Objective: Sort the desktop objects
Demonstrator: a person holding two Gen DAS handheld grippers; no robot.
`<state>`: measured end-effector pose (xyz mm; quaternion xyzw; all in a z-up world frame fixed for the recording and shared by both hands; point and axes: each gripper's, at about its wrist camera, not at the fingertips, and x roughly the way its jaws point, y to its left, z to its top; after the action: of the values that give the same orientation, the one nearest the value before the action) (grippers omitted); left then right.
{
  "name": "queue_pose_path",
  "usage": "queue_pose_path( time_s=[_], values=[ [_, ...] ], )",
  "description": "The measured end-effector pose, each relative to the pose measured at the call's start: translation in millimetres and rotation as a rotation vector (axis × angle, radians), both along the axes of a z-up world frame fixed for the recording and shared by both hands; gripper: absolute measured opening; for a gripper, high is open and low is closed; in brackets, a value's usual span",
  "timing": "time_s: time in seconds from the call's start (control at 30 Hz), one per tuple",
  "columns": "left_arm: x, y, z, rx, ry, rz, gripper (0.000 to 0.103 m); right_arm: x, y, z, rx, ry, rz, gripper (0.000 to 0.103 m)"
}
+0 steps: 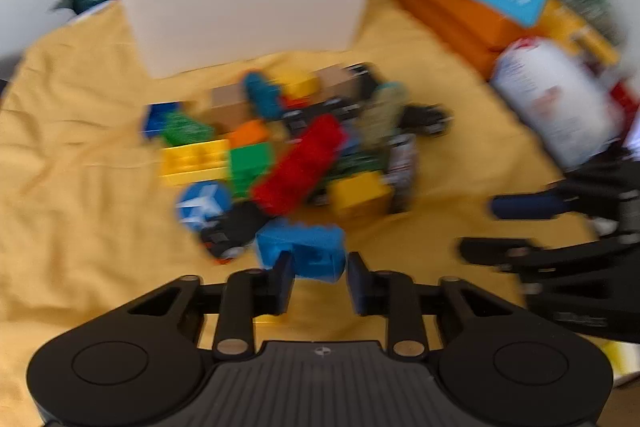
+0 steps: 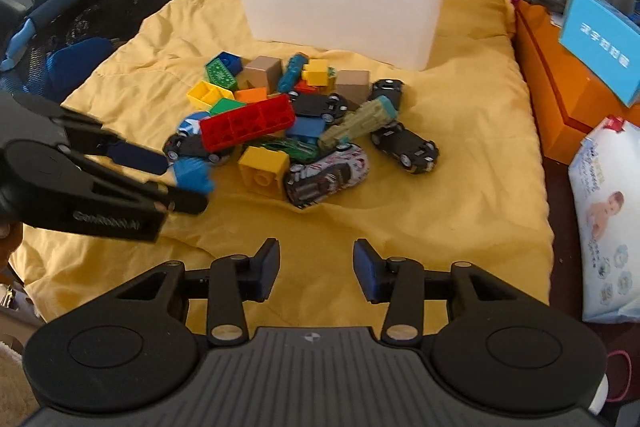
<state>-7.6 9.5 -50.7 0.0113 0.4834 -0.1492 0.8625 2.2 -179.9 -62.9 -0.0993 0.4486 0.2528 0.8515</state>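
Left gripper (image 1: 320, 277) pads flank blue brick (image 1: 304, 249), grip unclear | right gripper (image 2: 316, 269) part-open, empty | step: picking; next: lift to bin (image 2: 340, 7)

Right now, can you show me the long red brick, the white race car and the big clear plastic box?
Long red plastic brick (image 2: 247, 125): right wrist view, middle of its open underside.
White printed toy race car (image 2: 328, 174): right wrist view, its roof.
Big clear plastic box (image 2: 344, 7): right wrist view, its front wall.
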Motion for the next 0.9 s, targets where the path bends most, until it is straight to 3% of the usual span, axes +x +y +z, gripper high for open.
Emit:
queue_pose_path(
  time_s=[0.1, 0.2, 0.33, 0.5, 0.67, 0.73, 0.8, 0.87, 0.9],
  values=[
    [-13, -13, -1, 0.021, -0.028, -0.109, 0.031, 0, -6, 1, -0.003, -0.004, -0.031, 0.045],
    [-24, -14, -14, 0.049, 0.031, -0.159, 0.031, 2, -9, 2, -0.008, -0.015, -0.045, 0.046],
    [-37, 9, -20, 0.025, 0.086, -0.107, 0.032, 1, -6, 3, -0.014, -0.026, -0.035, 0.046],
    [-52, 34, -4, 0.067, 0.034, 0.017, 0.033, -4, 3, 4, -0.019, -0.042, 0.010, 0.046],
    [-64, 14, 20, -0.023, -0.015, -0.138, 0.035, -7, 20, 12, -0.027, -0.120, 0.147, 0.045],
    [-62, -2, 21, -0.021, -0.041, -0.197, 0.035, 0, 28, 15, -0.044, -0.153, 0.184, 0.040],
    [-56, -13, 16, 0.003, -0.059, -0.211, 0.035, 9, 31, 18, -0.048, -0.166, 0.172, 0.039],
    [-44, -17, 1, 0.026, -0.003, -0.180, 0.033, 17, 32, 23, -0.037, -0.176, 0.152, 0.039],
    [-43, -13, 1, 0.011, -0.020, -0.155, 0.032, 18, 32, 25, -0.037, -0.186, 0.152, 0.039]
  ],
)
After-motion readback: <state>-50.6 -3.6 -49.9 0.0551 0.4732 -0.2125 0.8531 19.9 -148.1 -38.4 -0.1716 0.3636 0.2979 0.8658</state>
